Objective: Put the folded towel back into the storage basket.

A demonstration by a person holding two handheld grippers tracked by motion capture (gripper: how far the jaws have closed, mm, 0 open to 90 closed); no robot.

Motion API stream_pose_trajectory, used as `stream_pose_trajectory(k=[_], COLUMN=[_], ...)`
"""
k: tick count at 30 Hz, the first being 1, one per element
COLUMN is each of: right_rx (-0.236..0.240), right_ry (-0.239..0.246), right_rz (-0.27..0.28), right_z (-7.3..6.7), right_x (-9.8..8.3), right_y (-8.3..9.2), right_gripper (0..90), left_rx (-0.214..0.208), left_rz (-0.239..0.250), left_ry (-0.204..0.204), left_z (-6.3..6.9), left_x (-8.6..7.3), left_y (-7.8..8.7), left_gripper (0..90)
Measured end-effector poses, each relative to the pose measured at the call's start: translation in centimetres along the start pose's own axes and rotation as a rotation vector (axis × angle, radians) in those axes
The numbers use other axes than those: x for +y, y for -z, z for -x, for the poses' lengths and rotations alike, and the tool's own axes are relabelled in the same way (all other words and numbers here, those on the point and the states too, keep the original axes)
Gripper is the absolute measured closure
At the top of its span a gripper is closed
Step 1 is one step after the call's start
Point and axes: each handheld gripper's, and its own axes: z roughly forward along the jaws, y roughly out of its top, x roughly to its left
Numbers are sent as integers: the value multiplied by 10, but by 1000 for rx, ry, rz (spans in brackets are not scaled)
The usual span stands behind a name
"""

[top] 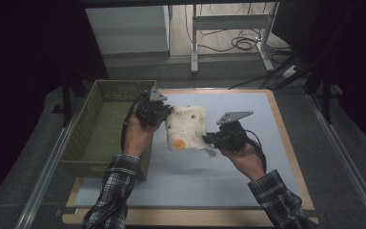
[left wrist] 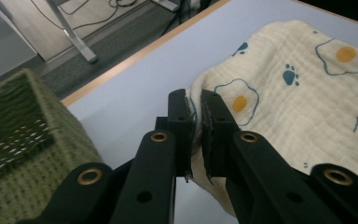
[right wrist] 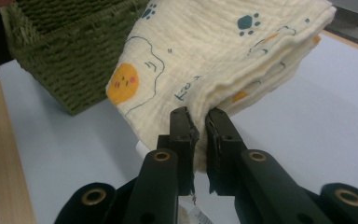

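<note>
A folded cream cloth (top: 187, 126) printed with fried eggs and blue paw prints hangs in the air above the pale blue mat (top: 248, 105), held between both hands. My left gripper (top: 164, 113) is shut on the cloth's left edge; its pads pinch the cloth (left wrist: 270, 88) at the left gripper (left wrist: 197, 128). My right gripper (top: 208, 139) is shut on the cloth's lower right edge; the folded layers of the cloth (right wrist: 214, 51) are squeezed between the jaws of the right gripper (right wrist: 199, 135). A white label dangles under the cloth.
A green woven basket (top: 106, 126) stands open on the table's left side, close beside the left hand, and it looks to hold nothing. The mat lies on a wood-edged table (top: 286, 143). Desk legs and cables lie on the floor beyond.
</note>
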Motion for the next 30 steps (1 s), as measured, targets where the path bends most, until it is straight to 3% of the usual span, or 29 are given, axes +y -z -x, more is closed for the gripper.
stream_pose_trajectory(k=[14,30], right_rx=[29,91], right_ry=[33,57], right_rz=[24,28], right_z=[-22,-52], right_x=[43,75], right_y=[-23,-67], right_gripper=[817,816], left_rx=[78,166], left_rz=[16,10], left_ry=[15,63], left_z=[-32,-72], left_x=[-1,-25], left_y=[36,77], left_gripper=[837,837])
